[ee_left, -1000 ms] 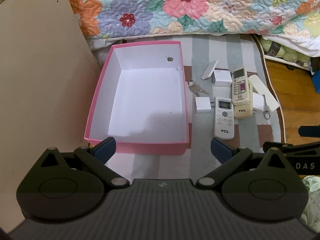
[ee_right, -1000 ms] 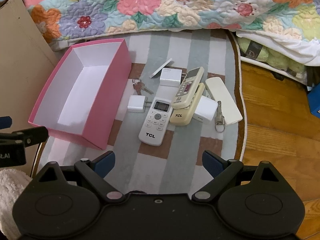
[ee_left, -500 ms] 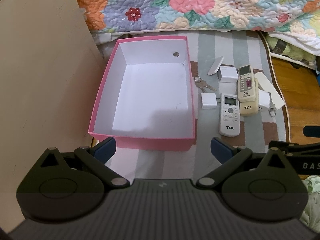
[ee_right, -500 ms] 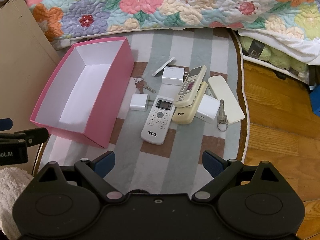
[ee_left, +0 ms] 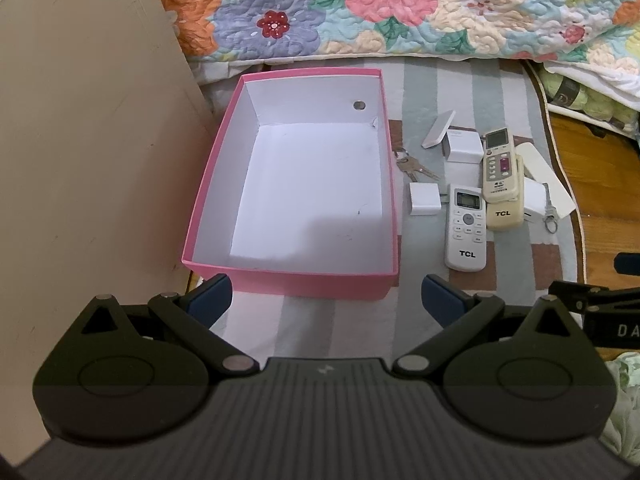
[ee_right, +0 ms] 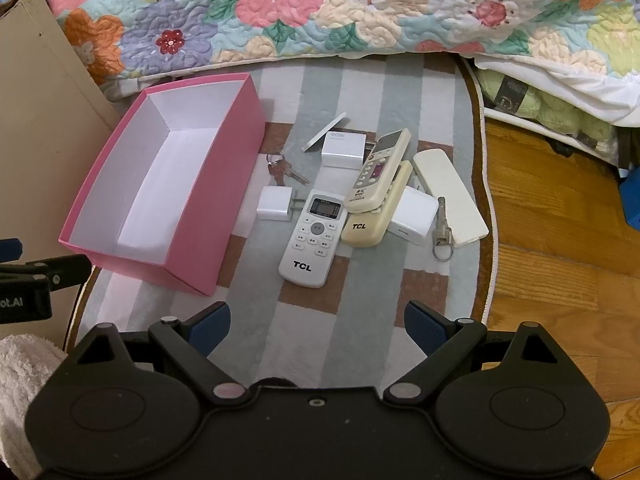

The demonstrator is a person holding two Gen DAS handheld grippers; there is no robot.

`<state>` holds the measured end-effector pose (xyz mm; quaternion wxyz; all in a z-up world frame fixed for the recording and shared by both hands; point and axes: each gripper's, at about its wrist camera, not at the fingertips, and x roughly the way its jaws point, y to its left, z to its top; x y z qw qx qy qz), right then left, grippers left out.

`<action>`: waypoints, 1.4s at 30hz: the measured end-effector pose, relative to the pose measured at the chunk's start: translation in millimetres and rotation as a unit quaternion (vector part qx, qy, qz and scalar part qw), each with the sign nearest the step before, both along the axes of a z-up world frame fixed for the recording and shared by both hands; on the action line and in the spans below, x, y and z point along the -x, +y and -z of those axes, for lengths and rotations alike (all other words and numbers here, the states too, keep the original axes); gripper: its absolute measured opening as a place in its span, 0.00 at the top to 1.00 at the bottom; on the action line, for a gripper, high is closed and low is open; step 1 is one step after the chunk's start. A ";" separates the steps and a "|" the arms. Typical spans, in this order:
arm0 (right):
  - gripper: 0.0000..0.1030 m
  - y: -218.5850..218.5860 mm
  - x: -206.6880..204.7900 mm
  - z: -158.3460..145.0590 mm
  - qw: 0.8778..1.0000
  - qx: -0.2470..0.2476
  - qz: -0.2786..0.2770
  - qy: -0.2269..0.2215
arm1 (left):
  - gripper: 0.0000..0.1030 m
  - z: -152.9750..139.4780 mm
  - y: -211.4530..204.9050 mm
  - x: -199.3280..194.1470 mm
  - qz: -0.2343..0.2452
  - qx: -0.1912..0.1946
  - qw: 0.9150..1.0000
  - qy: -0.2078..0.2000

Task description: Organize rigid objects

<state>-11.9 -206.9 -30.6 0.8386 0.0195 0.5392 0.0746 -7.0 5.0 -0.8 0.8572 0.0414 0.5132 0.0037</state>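
Pink box (ee_left: 292, 276), lid off and white inside, on the striped rug (ee_left: 440, 92), nothing in it; in the left view straight ahead of the left tongs (ee_left: 326, 300), near wall just beyond the blue pads. In the right view the same box (ee_right: 236, 168) off to the left, long side toward the clutter.

Clutter gathered on the rug right of the box. White TCL remote (ee_right: 314, 240) nearest, screen end pointing away. Beside it a cream TCL remote (ee_right: 372, 226) with a second cream remote (ee_right: 380, 168) lying across its top. Small white plug (ee_right: 275, 203) left of the white remote, prongs toward it. Keys on a ring (ee_right: 282, 170) between plug and box, close to the box wall. Larger white charger block (ee_right: 345, 148) farther back, a thin white card (ee_right: 324, 132) leaning against it. Another white block (ee_right: 414, 216) partly tucked under the cream remote, a single key with ring (ee_right: 441, 228) at its right, and a long flat white cover (ee_right: 448, 196) at the outer edge.

Left tongs spread wide, gripping nothing, hovering above the rug short of the box. Right tongs (ee_right: 318, 326) likewise wide apart and holding nothing, poised above the rug in front of the white remote.

Flowered quilt (ee_right: 320, 4) along the back, wood floor (ee_right: 560, 240) to the right, tan board (ee_left: 80, 140) at left.
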 end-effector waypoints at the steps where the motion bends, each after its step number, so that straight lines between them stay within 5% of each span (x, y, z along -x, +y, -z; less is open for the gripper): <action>1: 0.06 -0.5 -0.1 0.1 1.000 0.000 0.000 0.000 | 0.01 0.0 -0.1 0.0 0.000 0.000 1.000 0.000; 17: 0.06 -0.8 0.4 2.2 1.000 -0.001 -0.005 0.001 | 0.01 7.2 -1.2 -1.9 0.003 0.008 1.000 0.011; 23: 0.06 4.1 -0.2 5.0 1.000 0.004 -0.013 0.006 | 0.01 0.9 7.7 11.0 0.016 0.013 0.999 -0.030; 28: 0.06 7.7 -0.7 -0.6 1.000 0.009 -0.016 -0.004 | 0.01 -10.6 23.8 16.7 0.035 -0.026 0.998 -0.054; 32: 0.06 12.4 0.0 -4.8 1.000 0.007 -0.022 -0.012 | 0.02 -26.5 52.0 6.6 0.034 -0.008 0.998 -0.046; 36: 0.06 22.6 -2.9 -13.8 0.998 0.009 -0.047 -0.047 | 0.02 -34.3 63.7 -6.1 0.066 -0.012 0.997 -0.049; 42: 0.06 32.0 -10.1 -21.6 0.987 -0.008 -0.091 -0.133 | 0.06 -15.6 86.9 -43.3 0.025 -0.016 0.999 -0.028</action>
